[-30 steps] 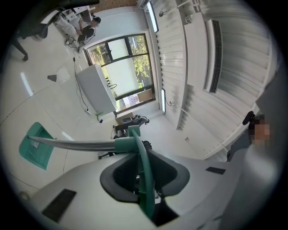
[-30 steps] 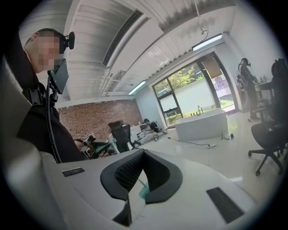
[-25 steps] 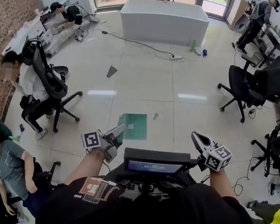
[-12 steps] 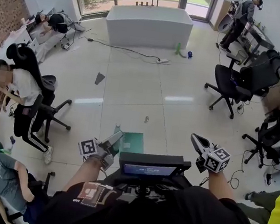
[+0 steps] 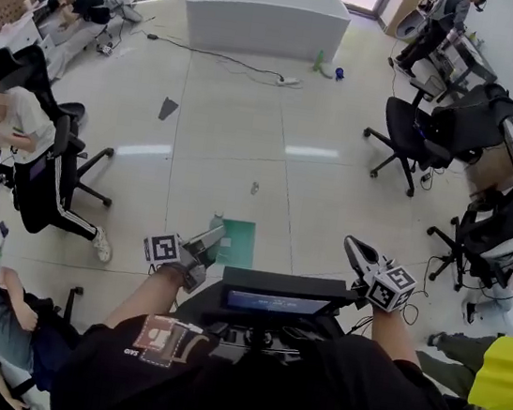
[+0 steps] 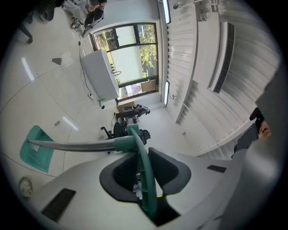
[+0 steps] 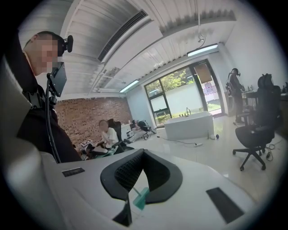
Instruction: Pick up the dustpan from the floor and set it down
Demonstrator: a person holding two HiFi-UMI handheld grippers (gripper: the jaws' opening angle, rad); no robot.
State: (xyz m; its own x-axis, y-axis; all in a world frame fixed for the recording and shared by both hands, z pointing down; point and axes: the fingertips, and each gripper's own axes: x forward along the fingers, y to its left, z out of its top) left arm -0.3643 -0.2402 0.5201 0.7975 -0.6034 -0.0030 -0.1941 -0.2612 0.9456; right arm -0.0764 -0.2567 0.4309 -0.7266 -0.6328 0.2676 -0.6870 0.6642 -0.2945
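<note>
1. Green plastic sits in the clench of our left gripper [image 6: 140,157]. Its jaws press on the hoop handle [image 6: 145,175] of the dustpan [image 5: 234,241], and the hoop stands edge-on between the pads.
2. From that grip the shaft [image 6: 72,145] runs out sideways, to the left of the jaws. The pan [image 6: 36,148] hangs at its far end, low over the floor [image 5: 229,129]; we cannot tell whether it touches the tiles.
3. Our right gripper [image 5: 356,253] is out of the work, well off to the right of the left one. Its jaws meet tip to tip on nothing.
4. We judge the step in hand to be the setting down. To do it well we hold the clench firm, since the long shaft levers on the thin hoop and could twist it in the pads.
5. We lower slowly, let the pan's flat bottom meet the floor first, and only then ease the jaws.
6. One small object [image 5: 255,188] lies beyond the pan, ahead of the jaws, so we choose a bare patch short of it.
</note>
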